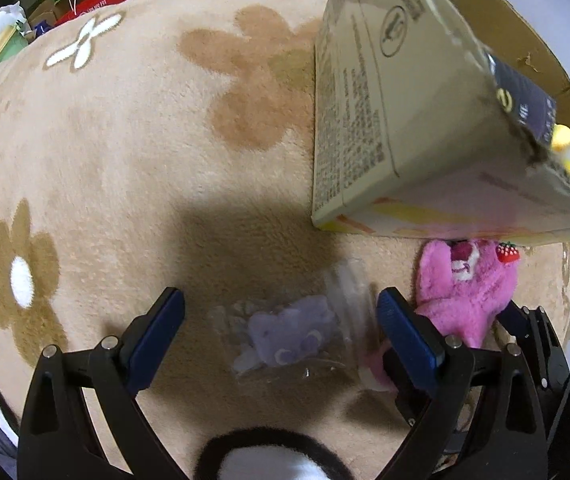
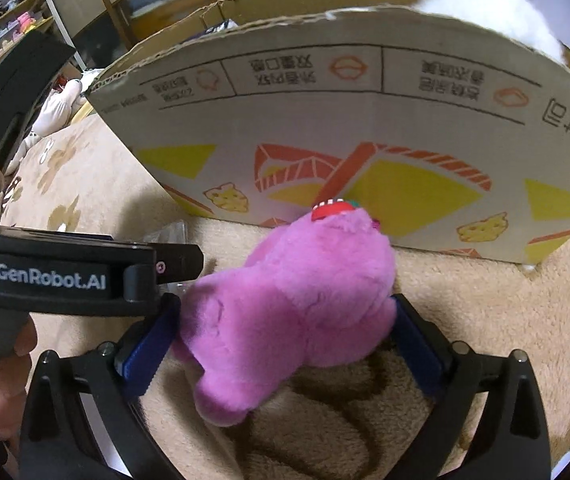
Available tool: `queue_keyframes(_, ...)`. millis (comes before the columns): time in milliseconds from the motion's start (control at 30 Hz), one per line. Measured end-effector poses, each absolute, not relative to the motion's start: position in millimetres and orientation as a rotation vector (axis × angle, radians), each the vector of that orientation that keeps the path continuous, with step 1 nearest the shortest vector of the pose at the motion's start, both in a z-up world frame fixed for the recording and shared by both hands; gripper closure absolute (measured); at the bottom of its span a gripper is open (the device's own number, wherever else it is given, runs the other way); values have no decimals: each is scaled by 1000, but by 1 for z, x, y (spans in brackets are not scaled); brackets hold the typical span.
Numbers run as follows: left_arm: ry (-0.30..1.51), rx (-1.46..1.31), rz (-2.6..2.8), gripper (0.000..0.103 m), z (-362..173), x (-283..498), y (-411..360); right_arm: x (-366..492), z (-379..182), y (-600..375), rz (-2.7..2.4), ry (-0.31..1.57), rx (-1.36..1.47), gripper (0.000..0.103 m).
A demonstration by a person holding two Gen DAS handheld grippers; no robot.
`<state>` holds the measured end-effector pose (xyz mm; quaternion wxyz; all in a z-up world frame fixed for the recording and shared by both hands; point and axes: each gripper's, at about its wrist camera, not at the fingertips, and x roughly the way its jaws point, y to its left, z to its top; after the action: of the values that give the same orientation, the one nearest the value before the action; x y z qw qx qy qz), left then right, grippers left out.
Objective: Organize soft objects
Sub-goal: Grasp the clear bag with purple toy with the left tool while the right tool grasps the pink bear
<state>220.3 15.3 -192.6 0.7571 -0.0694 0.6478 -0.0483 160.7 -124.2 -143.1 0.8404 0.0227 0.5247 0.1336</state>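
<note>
Cardboard box (image 2: pixel 325 128) blocks our far side; our left hand-held gripper (image 1: pixel 281 332) spreads around a bagged lilac plush (image 1: pixel 289 336), our right hand-held gripper (image 2: pixel 285 344) gapes around a pink plush bear (image 2: pixel 285 304).

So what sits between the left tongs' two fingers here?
In the left wrist view, a small purple plush in a clear bag lies on the rug between the open left tongs, apparently untouched.

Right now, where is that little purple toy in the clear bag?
In the left wrist view, the purple toy in its clear bag lies on the flowered rug between the open left gripper fingers, left of the pink plush.
</note>
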Motion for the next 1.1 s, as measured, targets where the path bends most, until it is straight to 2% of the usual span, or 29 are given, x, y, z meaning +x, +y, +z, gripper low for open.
queue_keyframes(400, 1421, -163, -103, 9, -197, 217, 4, 156, -141, -127, 282, 1112, 17, 1)
queue_keyframes(500, 1427, -114, -66, 21, -204, 221, -7, 154, -140, -123, 286, 1105, 0, 8)
queue_keyframes(667, 1411, -93, -80, 28, -200, 214, -11, 152, -137, -125, 287, 1105, 17, 14)
queue_keyframes(1100, 1382, -112, -99, 34, -189, 191, 8, 139, -126, -141, 266, 1103, 56, 16)
